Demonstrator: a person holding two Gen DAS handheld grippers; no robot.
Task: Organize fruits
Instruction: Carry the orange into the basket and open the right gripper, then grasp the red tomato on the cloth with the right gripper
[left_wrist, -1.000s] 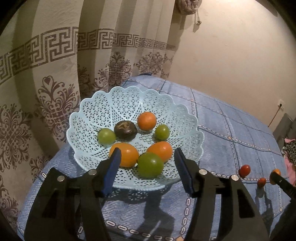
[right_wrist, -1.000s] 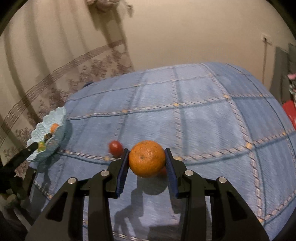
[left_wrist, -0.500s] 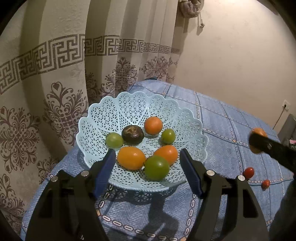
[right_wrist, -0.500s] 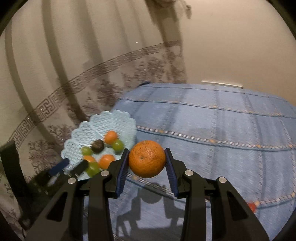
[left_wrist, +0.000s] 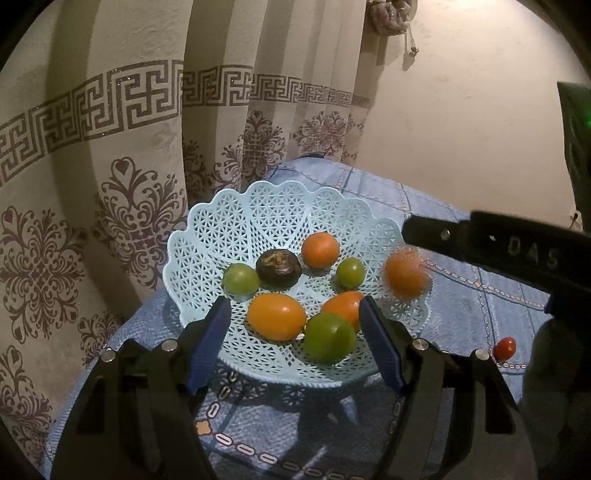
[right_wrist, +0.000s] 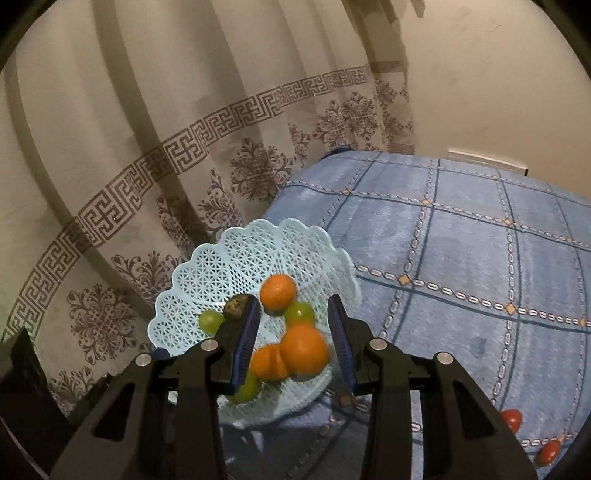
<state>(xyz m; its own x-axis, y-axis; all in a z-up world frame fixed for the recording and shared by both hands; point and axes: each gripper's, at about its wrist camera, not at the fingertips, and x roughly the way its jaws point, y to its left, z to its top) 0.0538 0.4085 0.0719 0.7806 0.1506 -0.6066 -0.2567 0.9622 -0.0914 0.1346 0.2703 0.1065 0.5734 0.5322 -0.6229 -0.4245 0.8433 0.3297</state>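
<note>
The right hand-held gripper (right_wrist: 291, 343) hangs over the basket (right_wrist: 207, 273), jaws spread; the blurred orange (right_wrist: 304, 350) sits between them, touching neither. The left hand-held gripper (left_wrist: 293, 338) hovers wide and empty at the basket's near rim. Small red tomatoes (right_wrist: 511, 421) lie apart on the blue bedspread (right_wrist: 461, 240); its edges are cut off.
</note>
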